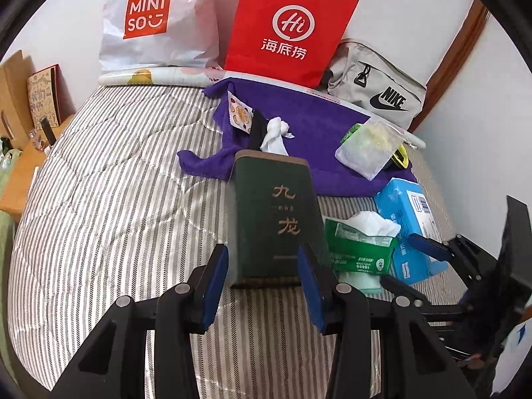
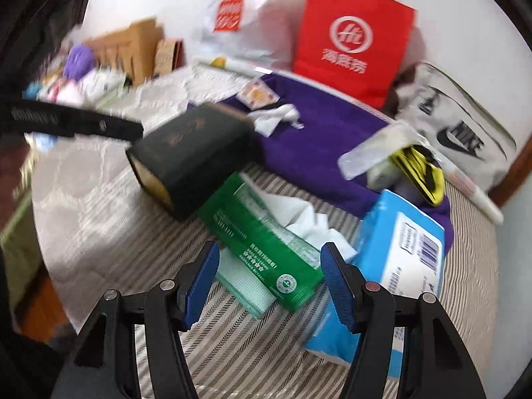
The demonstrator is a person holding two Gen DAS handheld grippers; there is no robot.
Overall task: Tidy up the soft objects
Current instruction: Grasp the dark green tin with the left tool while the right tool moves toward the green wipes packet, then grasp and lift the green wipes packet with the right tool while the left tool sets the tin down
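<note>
Left gripper [image 1: 266, 277] pinching dark green box [image 1: 271, 212], right gripper [image 2: 269, 277] spread over green tissue pack [image 2: 262, 236], bare striped bedding [image 1: 109, 199] leftward.

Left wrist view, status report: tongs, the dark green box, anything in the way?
Left tongs shut on dark green box. Right tongs open, empty, over green tissue pack. Blue tissue pack close beside it.

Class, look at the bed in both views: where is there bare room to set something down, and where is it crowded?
Free: the striped quilt left of the dark green box, out to the bedside table. Crowded: right of the box, where the green tissue pack, blue pack and purple towel sit close together.
</note>
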